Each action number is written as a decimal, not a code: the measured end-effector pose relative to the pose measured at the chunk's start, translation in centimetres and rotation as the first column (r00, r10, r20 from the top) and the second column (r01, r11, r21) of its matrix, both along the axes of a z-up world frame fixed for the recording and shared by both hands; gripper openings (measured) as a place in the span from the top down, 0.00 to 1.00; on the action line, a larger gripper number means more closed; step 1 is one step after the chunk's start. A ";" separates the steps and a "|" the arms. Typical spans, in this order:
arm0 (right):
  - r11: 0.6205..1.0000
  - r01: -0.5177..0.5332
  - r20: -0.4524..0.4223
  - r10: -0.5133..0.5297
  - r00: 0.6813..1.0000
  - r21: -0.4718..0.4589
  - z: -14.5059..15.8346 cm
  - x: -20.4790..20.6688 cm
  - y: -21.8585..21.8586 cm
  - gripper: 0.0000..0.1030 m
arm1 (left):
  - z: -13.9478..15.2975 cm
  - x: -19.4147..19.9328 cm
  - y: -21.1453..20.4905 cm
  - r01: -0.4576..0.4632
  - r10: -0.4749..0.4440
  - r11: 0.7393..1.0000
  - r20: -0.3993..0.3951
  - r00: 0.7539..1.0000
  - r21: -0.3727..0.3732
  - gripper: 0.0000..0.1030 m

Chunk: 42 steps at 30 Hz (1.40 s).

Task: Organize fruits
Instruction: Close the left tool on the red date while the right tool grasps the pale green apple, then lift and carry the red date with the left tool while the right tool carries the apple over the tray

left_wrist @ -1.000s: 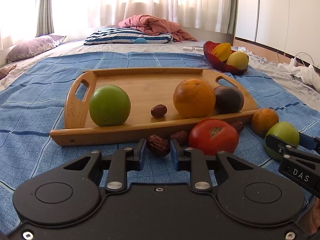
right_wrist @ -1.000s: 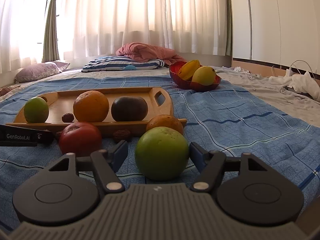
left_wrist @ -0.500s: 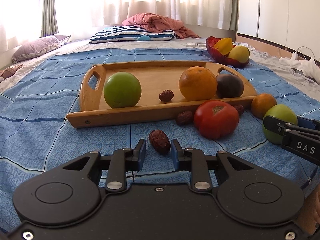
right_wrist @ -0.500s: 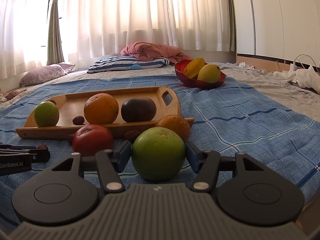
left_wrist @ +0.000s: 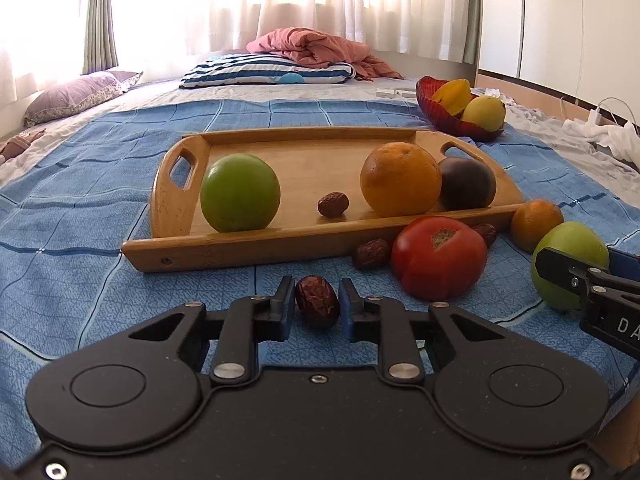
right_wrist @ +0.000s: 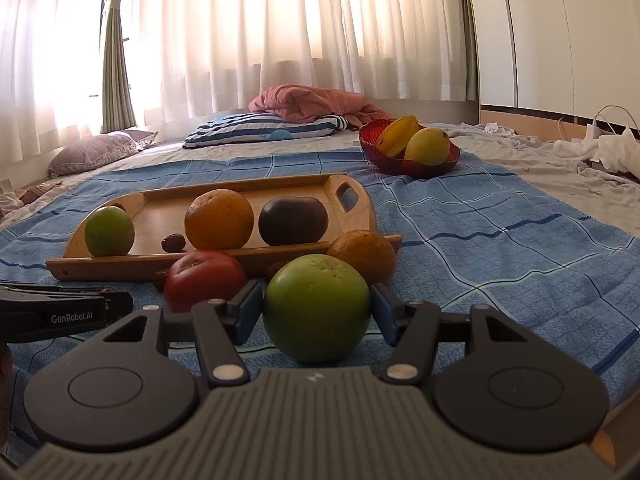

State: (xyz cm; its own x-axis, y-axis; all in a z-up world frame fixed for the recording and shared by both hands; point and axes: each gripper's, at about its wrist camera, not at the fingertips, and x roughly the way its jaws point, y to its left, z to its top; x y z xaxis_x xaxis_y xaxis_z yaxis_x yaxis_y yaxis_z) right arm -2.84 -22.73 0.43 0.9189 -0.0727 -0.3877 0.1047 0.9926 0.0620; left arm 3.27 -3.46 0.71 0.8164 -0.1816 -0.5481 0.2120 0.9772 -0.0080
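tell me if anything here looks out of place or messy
Yes: several fruits lie on the blue checked blanket rather than in the wooden tray: a red tomato, a small orange and two wrinkled brown dates against the tray's front edge. Nothing looks spilled or damaged.

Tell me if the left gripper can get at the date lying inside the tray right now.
Probably not yet: the left gripper is already shut on another date. The way to the tray's date looks free, except the tray's low front rim.
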 end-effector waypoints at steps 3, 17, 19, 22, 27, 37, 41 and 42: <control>1.000 -0.009 0.013 0.009 1.000 -0.006 0.3 0.0 0.2 0.40 | 0.9 -0.3 0.0 0.006 -0.006 1.000 0.033 0.999 0.013 0.79; 0.997 -0.054 0.104 0.047 0.993 0.063 4.8 2.5 -1.1 0.40 | 7.0 2.7 2.9 -0.014 0.018 0.999 0.125 0.992 -0.034 0.79; 0.995 -0.065 0.111 0.057 0.992 0.070 5.6 3.3 -1.4 0.40 | 7.6 3.8 3.5 -0.021 0.027 0.998 0.108 0.994 -0.060 0.79; 0.992 -0.083 0.112 0.073 0.991 0.095 6.8 4.8 -2.0 0.40 | 8.4 5.4 4.4 -0.026 0.034 0.996 0.098 0.995 -0.084 0.79; 0.991 -0.098 0.109 0.087 0.990 0.096 8.3 7.7 -2.8 0.40 | 8.9 8.6 5.6 -0.034 0.042 0.993 0.067 0.997 -0.116 0.79; 0.984 -0.132 -0.018 0.135 0.991 0.123 8.4 15.0 -5.3 0.40 | 6.5 14.8 6.8 -0.071 0.067 0.992 -0.041 0.997 -0.105 0.79; 0.984 -0.127 -0.086 0.139 0.987 0.125 7.3 17.6 -5.6 0.40 | 5.3 16.2 6.4 -0.083 0.077 0.992 -0.068 0.995 -0.091 0.79; 0.984 -0.123 -0.102 0.136 0.985 0.126 6.9 18.2 -5.6 0.40 | 5.1 16.5 6.3 -0.085 0.078 0.993 -0.073 0.994 -0.087 0.79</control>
State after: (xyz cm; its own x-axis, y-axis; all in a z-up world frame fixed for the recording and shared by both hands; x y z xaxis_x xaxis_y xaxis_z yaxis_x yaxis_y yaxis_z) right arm 15.39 -28.35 7.37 0.8690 0.0967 -0.4853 -0.0117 0.9845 0.1753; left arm 19.77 2.80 5.77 0.7911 -0.1671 -0.5885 0.1276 0.9859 -0.1084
